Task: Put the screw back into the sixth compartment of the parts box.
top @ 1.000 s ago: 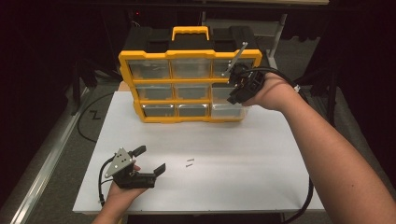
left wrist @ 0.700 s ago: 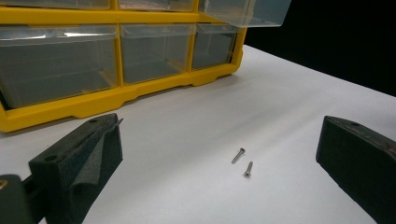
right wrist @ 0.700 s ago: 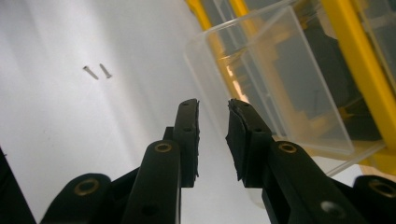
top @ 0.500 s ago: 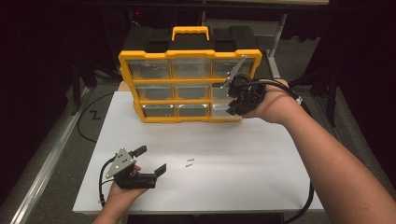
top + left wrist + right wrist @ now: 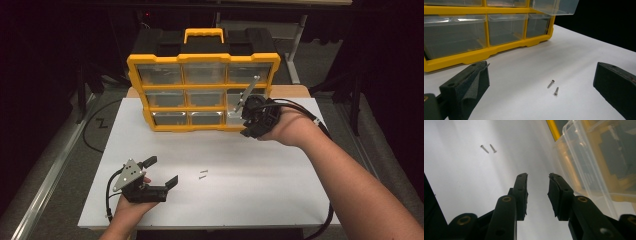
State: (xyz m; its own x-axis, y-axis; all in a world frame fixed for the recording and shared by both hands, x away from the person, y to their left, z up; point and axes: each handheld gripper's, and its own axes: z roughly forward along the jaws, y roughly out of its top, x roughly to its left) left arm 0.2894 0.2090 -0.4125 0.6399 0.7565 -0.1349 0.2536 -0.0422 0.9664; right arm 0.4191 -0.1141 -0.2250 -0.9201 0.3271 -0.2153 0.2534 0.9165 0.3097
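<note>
Two small silver screws [image 5: 202, 174] lie side by side on the white table [image 5: 280, 190]. My left gripper [image 5: 161, 171] rests at the front left, open wide, with the screws [image 5: 552, 87] lying ahead between its jaws. A yellow organizer [image 5: 202, 57] with clear drawers stands at the back. Its middle right drawer [image 5: 232, 96] juts out, and its front edge [image 5: 554, 6] overhangs the bottom row. My right gripper [image 5: 250, 129] hovers at the organizer's lower right corner, tilted down at the table. In the right gripper view my right gripper [image 5: 537, 180] is open a narrow gap and holds nothing, beside a clear drawer [image 5: 586, 170].
The organizer fills the back of the table and carries a yellow handle [image 5: 203, 34] on top. Black cables trail from both grippers, one off the right edge [image 5: 327, 220]. White tabletop stretches between the screws and the organizer. The screws [image 5: 488, 148] lie far ahead of the right jaws.
The right hand and its gripper have come down along the organizer's right column and toward the near side. The left gripper and the screws have stayed put.
</note>
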